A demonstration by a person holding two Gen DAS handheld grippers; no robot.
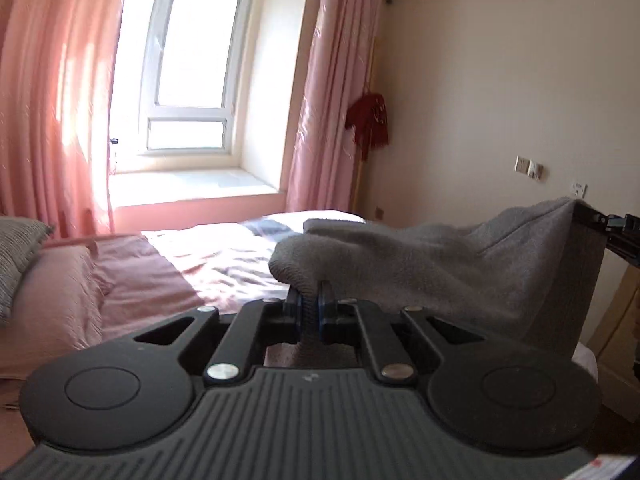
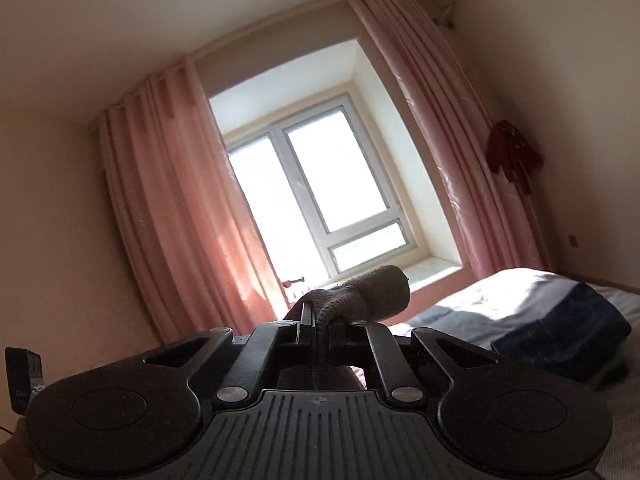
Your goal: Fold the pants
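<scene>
The grey fleece pants hang in the air above the bed, stretched between both grippers. My left gripper is shut on one bunched edge of the cloth, which bulges over its blue-padded fingertips. At the right edge of the left wrist view, the right gripper pinches the other raised corner. In the right wrist view my right gripper is shut on a grey fold of the pants that sticks up past the fingers. The lower part of the pants is hidden behind the gripper bodies.
A bed with pink and white sheets lies below, a grey pillow at its left. A folded dark blue garment rests on the bed. Pink curtains frame a bright window. A red tasselled ornament hangs on the wall.
</scene>
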